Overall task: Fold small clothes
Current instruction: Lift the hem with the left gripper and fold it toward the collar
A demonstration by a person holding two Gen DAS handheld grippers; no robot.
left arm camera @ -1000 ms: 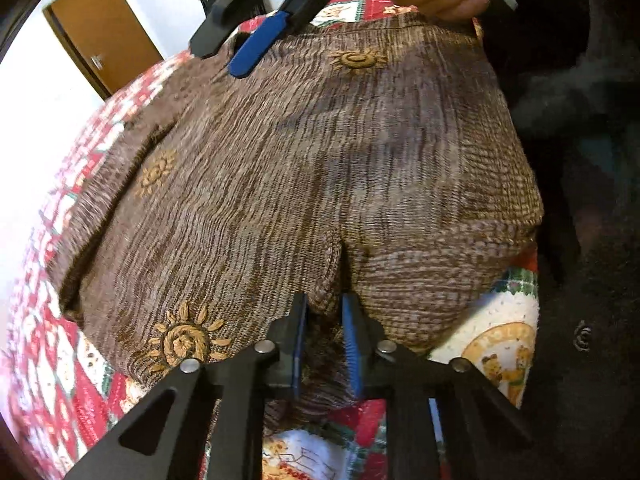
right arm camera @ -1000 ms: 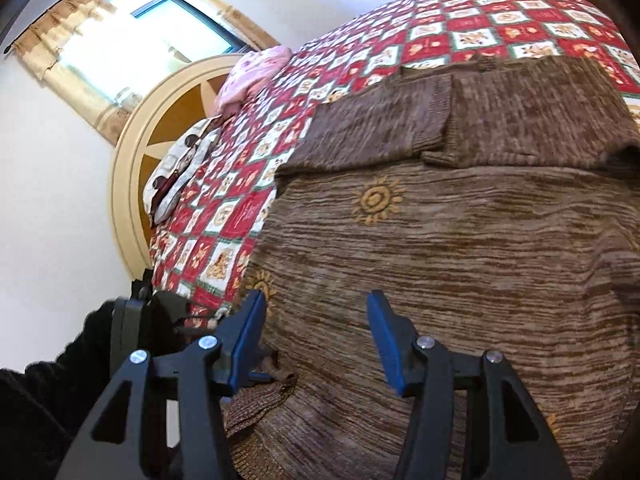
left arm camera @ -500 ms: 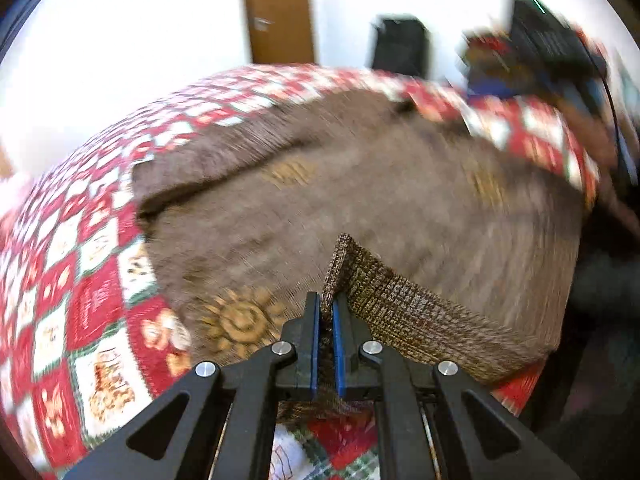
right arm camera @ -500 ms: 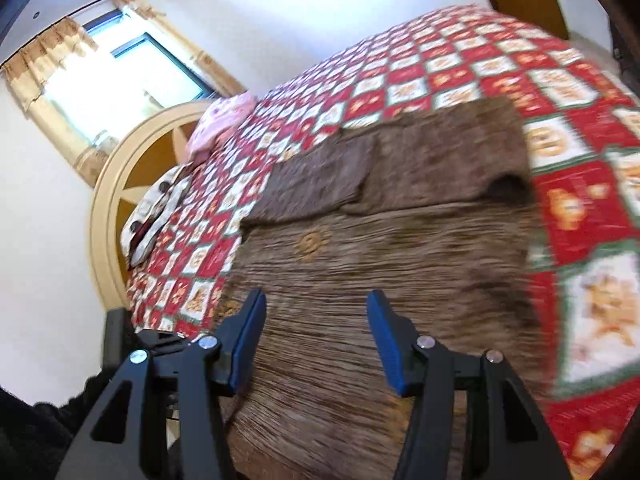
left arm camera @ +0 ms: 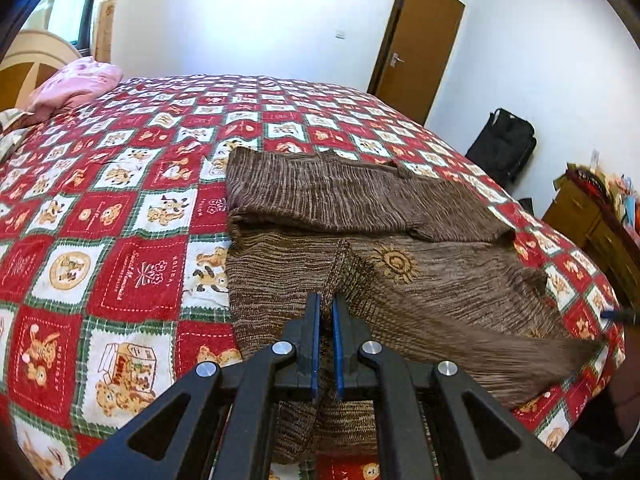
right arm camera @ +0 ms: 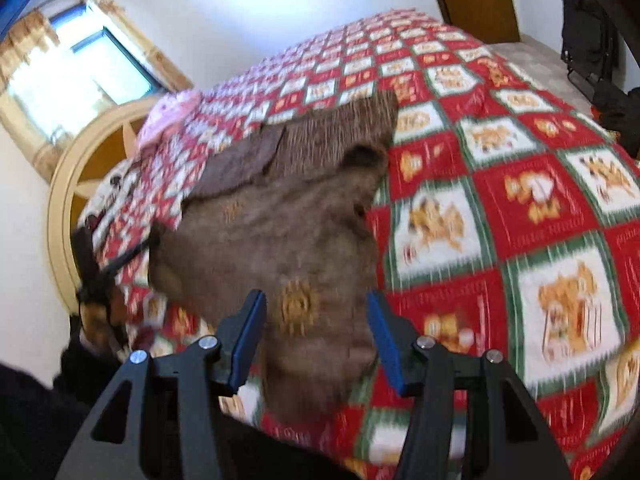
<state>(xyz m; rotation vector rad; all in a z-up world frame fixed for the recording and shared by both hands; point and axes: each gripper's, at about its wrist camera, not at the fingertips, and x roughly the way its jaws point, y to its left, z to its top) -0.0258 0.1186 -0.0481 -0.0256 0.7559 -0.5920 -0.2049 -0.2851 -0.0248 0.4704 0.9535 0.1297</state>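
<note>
My left tool (left arm camera: 325, 312) is pinched tight on the near hem of the brown knit sweater (left arm camera: 440, 280), a ridge of fabric rising straight ahead of its blue pads (left arm camera: 316, 340). The rest of the sweater spreads ahead and to the right of that tool across the red patchwork quilt (left arm camera: 120, 220), its far part folded over, a sun motif (left arm camera: 394, 264) just beyond the tips to the right. My right tool (right arm camera: 316, 336) stands about half open, gripping nothing; the blurred sweater lies below and ahead of its 2 fingers (right arm camera: 250, 332), with another sun motif between them. A pink pillow (left arm camera: 76, 84) sits far off to the left of my left tool, a wooden door (left arm camera: 416, 44) beyond the bed, a black bag (left arm camera: 502, 144) against the wall.
</note>
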